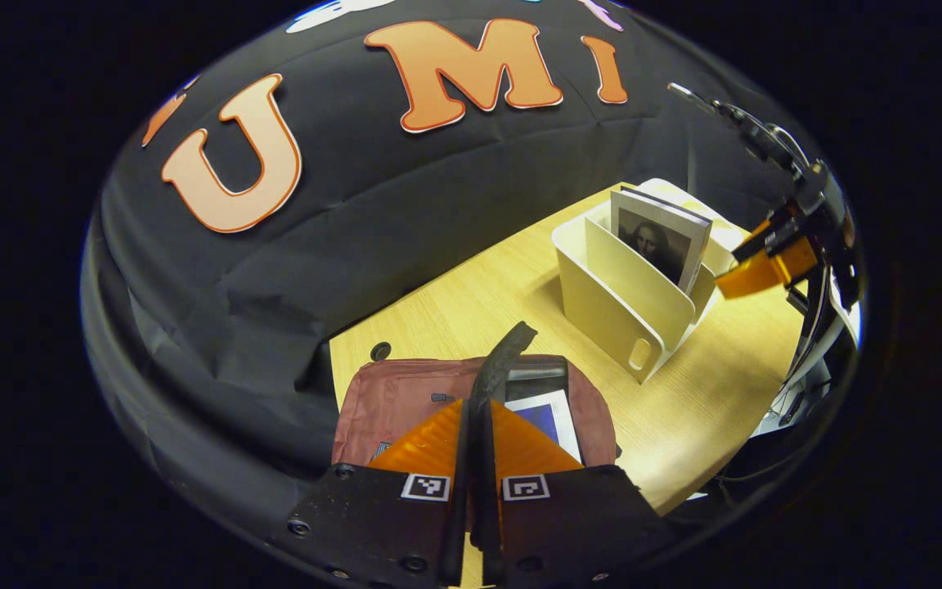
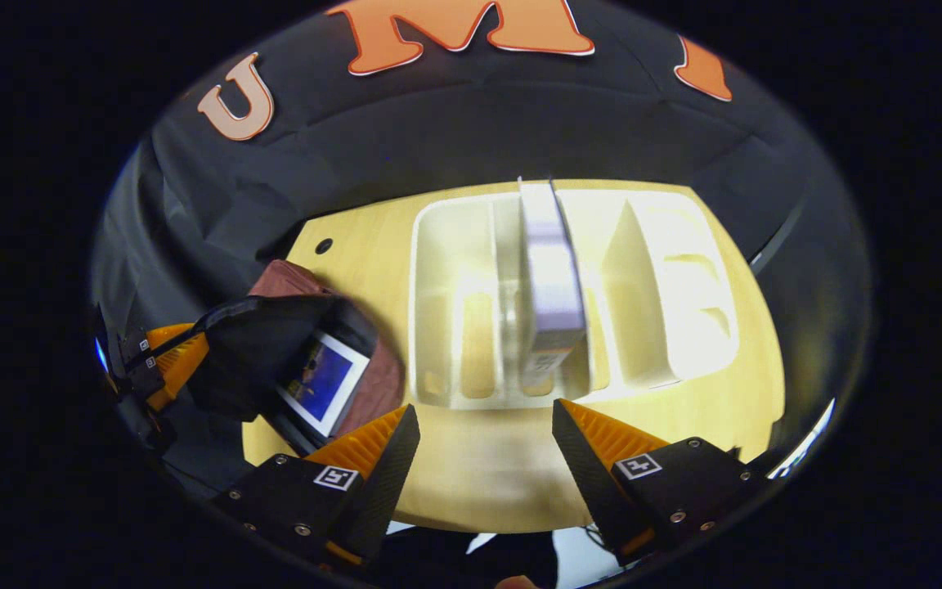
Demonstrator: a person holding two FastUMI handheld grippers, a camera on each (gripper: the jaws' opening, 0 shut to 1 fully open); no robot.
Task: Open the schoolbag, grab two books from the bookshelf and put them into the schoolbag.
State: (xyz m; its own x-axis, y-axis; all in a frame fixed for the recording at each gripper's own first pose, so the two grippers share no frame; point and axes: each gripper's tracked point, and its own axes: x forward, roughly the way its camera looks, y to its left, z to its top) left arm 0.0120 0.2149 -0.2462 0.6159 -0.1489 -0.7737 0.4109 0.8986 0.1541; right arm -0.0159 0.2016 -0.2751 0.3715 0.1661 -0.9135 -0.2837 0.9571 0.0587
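The maroon schoolbag (image 1: pixel 393 397) lies on the wooden table with its mouth held open. My left gripper (image 1: pixel 477 419) is shut on the bag's black flap (image 1: pixel 506 348) and holds it up. A book with a blue cover (image 1: pixel 551 419) sits inside the bag. The white bookshelf (image 1: pixel 622 303) stands to the right, holding a book with a portrait cover (image 1: pixel 661 243). In the right gripper view, my right gripper (image 2: pixel 483 427) hangs open above the bookshelf (image 2: pixel 455 315), in line with the upright book (image 2: pixel 551 278). The schoolbag (image 2: pixel 287 281), the blue book (image 2: pixel 324 380) and the left gripper (image 2: pixel 175 357) lie to its left.
The wooden table (image 2: pixel 487 478) runs up to the black cloth wall at the back. A small round hole (image 1: pixel 380 351) sits in the tabletop near the bag. The right gripper (image 1: pixel 765 268) and its cabling hang at the table's right edge.
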